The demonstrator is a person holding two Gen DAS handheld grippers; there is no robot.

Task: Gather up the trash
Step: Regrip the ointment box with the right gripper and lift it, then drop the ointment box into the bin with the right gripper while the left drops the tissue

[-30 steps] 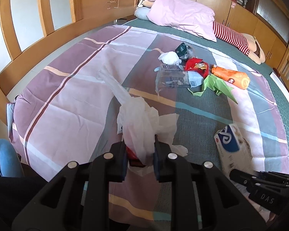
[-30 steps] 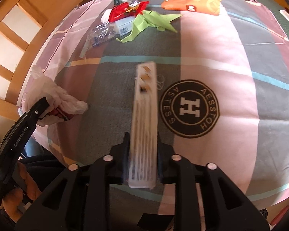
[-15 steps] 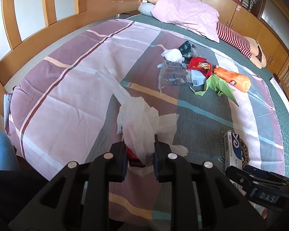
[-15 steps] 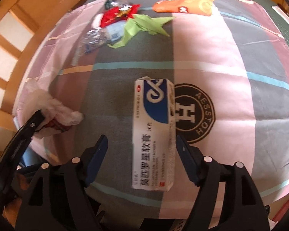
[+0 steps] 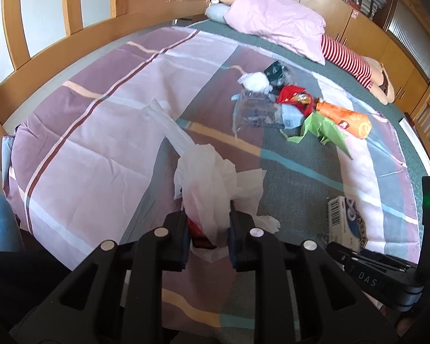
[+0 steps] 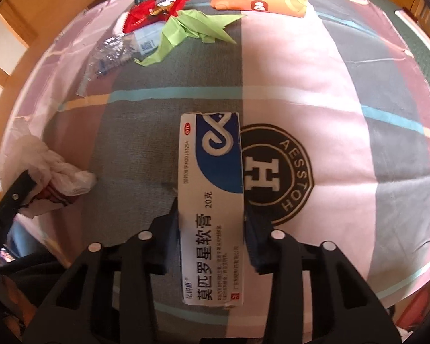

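The white and blue cardboard ointment box lies flat on the striped bedspread, near the bed's front edge and just beside a round dark printed emblem. The right hand-held gripper straddles the box's long sides, its jaws closing, with the pads at or nearly at the cardboard. To do this well, let the pads meet both sides squarely, squeeze only enough not to crush the box, then lift straight up before carrying it to the bag. The left hand-held gripper is clenched on the bunched rim of a thin white plastic bag, something red inside it. More wrappers lie farther up the bed.
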